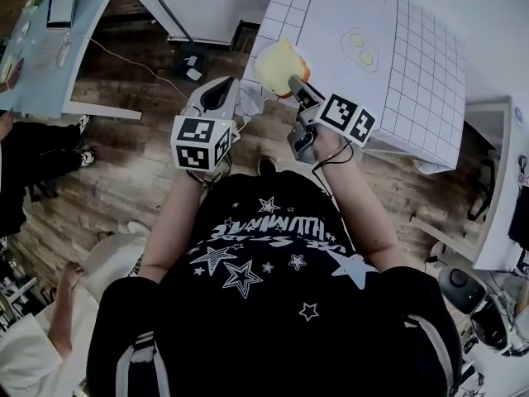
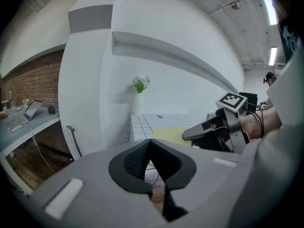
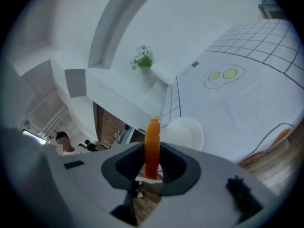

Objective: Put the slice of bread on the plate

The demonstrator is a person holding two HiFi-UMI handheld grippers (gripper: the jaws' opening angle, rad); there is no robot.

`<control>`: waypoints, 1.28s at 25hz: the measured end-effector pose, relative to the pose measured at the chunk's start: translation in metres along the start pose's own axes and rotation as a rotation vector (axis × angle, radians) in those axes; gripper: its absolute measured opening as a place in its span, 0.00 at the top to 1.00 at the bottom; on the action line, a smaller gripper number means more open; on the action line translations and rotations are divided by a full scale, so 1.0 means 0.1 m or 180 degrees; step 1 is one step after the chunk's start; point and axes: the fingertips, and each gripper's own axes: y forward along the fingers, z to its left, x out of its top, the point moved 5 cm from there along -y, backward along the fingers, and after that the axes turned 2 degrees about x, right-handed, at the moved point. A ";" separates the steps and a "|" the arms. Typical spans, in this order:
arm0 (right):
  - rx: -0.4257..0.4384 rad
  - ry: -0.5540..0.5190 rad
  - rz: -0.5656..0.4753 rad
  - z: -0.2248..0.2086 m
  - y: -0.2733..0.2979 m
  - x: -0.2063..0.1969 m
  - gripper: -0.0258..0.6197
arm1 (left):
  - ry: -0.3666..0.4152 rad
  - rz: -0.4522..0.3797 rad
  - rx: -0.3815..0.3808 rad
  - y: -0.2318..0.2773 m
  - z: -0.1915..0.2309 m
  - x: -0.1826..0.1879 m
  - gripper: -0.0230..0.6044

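Note:
A slice of bread (image 1: 279, 64), pale with an orange-brown crust, hangs over the near left corner of the white gridded table (image 1: 413, 64). My right gripper (image 1: 294, 82) is shut on it. In the right gripper view the bread (image 3: 152, 144) stands edge-on between the pads. Just beyond it a white plate (image 3: 188, 133) lies by the table's corner. My left gripper (image 1: 224, 83) hovers left of the bread off the table's edge, its jaws shut on nothing. In the left gripper view (image 2: 151, 144) the bread (image 2: 167, 135) and right gripper (image 2: 209, 129) show ahead to the right.
Two green-yellow circles (image 1: 361, 49) are printed on the table sheet. A vase of flowers (image 3: 143, 59) stands at the far wall. Wooden floor (image 1: 124, 180) lies left of the table. A desk with a laptop (image 1: 61, 7) and people stand at the left.

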 end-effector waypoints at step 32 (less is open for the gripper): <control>-0.0951 -0.0863 0.0549 -0.67 -0.04 0.08 0.67 | 0.0052 0.0086 0.0177 -0.02 -0.17 -0.13 0.95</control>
